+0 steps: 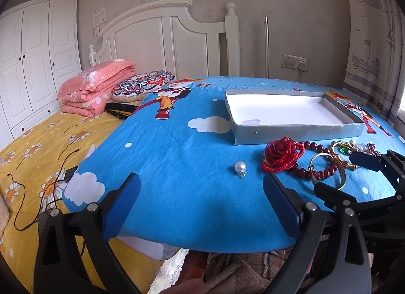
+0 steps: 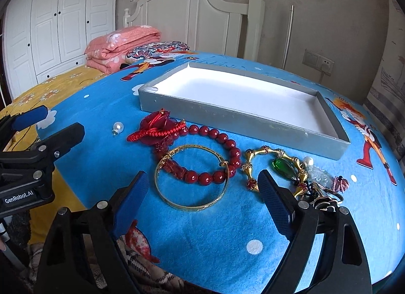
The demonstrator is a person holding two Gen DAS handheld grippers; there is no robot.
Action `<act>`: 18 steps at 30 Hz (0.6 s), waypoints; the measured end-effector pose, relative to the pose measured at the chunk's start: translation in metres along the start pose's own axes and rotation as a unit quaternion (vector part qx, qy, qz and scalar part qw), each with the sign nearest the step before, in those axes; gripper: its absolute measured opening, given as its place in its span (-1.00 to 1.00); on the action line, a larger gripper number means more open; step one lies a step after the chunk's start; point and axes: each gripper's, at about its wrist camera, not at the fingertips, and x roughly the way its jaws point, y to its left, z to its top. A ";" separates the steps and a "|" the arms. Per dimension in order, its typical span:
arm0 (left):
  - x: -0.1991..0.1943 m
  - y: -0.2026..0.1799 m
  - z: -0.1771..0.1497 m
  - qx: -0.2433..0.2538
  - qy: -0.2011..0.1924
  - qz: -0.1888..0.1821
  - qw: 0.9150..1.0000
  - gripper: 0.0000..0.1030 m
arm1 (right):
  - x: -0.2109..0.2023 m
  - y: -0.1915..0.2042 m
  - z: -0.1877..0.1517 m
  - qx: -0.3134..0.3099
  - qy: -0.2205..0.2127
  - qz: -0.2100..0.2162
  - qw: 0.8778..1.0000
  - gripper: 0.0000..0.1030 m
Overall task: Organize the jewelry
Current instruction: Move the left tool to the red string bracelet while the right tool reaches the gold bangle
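Tongs: my left tongs [image 1: 201, 187] and right tongs [image 2: 202, 187] are both spread wide, pinching nothing.
Gold bangle [image 2: 177, 201]: on the blue cloth [image 2: 227, 230], just past my right tongs.
Red bead bracelet [image 2: 222, 142]: overlapping the bangle.
Pearl [image 1: 240, 167]: alone, ahead of my left tongs.
Gray box [image 2: 227, 116]: behind the jewelry, white inside.

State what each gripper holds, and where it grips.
Nothing is held. The left gripper and right gripper are both open, over the blue cloth.
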 end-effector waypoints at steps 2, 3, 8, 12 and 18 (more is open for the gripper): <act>0.002 -0.002 0.002 0.003 -0.003 -0.002 1.000 0.83 | 0.003 0.000 0.000 0.000 0.000 -0.009 1.000 0.58; 0.004 -0.003 0.003 0.006 0.000 -0.006 1.000 0.83 | 0.004 -0.001 0.000 0.001 0.000 -0.009 1.000 0.58; 0.016 -0.006 0.002 0.008 0.021 -0.019 1.000 0.83 | 0.004 -0.001 -0.001 -0.005 -0.009 -0.008 1.000 0.38; 0.025 -0.007 0.003 -0.005 0.035 -0.039 0.999 0.83 | -0.002 -0.004 -0.001 -0.005 -0.020 -0.012 1.000 0.13; 0.028 -0.026 0.004 0.015 0.031 -0.064 0.997 0.83 | -0.026 -0.018 -0.001 0.010 -0.066 -0.020 0.998 0.12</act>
